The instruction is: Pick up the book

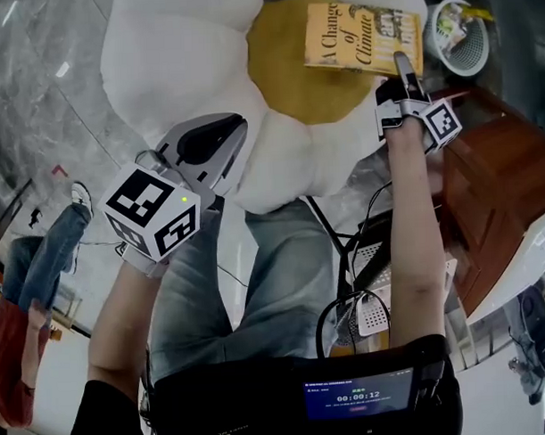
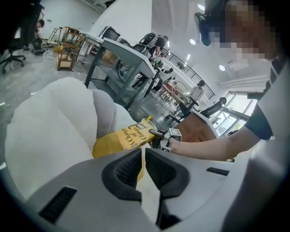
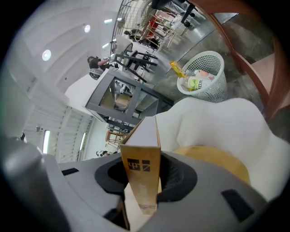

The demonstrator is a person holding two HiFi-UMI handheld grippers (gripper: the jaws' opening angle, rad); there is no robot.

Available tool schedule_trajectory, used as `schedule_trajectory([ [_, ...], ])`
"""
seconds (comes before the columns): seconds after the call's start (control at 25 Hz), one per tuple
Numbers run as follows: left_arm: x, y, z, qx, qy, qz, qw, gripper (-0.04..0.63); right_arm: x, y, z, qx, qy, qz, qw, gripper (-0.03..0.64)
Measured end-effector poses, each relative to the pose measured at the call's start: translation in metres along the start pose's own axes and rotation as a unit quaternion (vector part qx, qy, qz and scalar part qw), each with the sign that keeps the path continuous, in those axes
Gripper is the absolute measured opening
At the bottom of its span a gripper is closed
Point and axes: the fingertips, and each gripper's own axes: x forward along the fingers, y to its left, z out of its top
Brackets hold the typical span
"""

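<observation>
A yellow book (image 1: 360,35) titled "A Change of Climate" hangs above the yellow centre (image 1: 285,78) of a big white flower-shaped cushion (image 1: 178,55). My right gripper (image 1: 401,65) is shut on the book's near edge. In the right gripper view the book's spine (image 3: 140,176) stands upright between the pads. My left gripper (image 1: 207,143) hovers lower left over a white petal with its jaws together and nothing in them. The left gripper view shows that gripper (image 2: 142,154), with the book (image 2: 133,136) and the right gripper (image 2: 158,134) beyond it.
A white mesh waste basket (image 1: 458,36) with litter stands right of the cushion. A brown wooden table (image 1: 495,186) is at the right. Grey desks (image 2: 122,54) and chairs fill the room behind. A person's legs (image 1: 42,265) show at far left.
</observation>
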Motion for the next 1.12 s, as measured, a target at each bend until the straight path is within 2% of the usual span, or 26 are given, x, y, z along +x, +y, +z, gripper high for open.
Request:
schedule_trajectory([
  [0.24, 0.050, 0.024, -0.007, 0.004, 0.030, -0.032, 0.9990, 0.015, 0.014, -0.023, 0.007, 0.005, -0.002, -0.012, 1.000, 0.160],
  [0.44, 0.070, 0.014, -0.022, 0.014, 0.032, -0.039, 0.9987, 0.015, 0.000, -0.029, 0.010, -0.002, 0.000, -0.002, 1.000, 0.160],
  [0.56, 0.097, 0.018, -0.032, 0.051, 0.017, -0.002, 0.9985, 0.015, 0.022, -0.042, 0.011, 0.013, 0.002, 0.063, 0.998, 0.160],
  [0.64, 0.130, 0.030, -0.042, 0.068, 0.020, 0.025, 0.9972, 0.015, 0.043, -0.074, 0.010, 0.035, 0.008, 0.096, 0.995, 0.160],
  [0.76, 0.190, 0.059, -0.060, 0.069, 0.035, 0.047, 0.9959, 0.015, 0.073, -0.138, 0.007, 0.069, 0.021, 0.110, 0.991, 0.160],
  [0.84, 0.213, 0.071, -0.062, 0.073, 0.037, 0.054, 0.9952, 0.015, 0.085, -0.160, 0.006, 0.079, 0.024, 0.115, 0.990, 0.161],
  [0.92, 0.220, 0.069, -0.060, 0.079, 0.032, 0.053, 0.9949, 0.015, 0.080, -0.160, 0.008, 0.084, 0.020, 0.120, 0.989, 0.160],
  [1.12, 0.212, 0.043, -0.047, 0.093, 0.031, 0.047, 0.9941, 0.015, 0.045, -0.127, 0.013, 0.098, 0.007, 0.138, 0.986, 0.160],
])
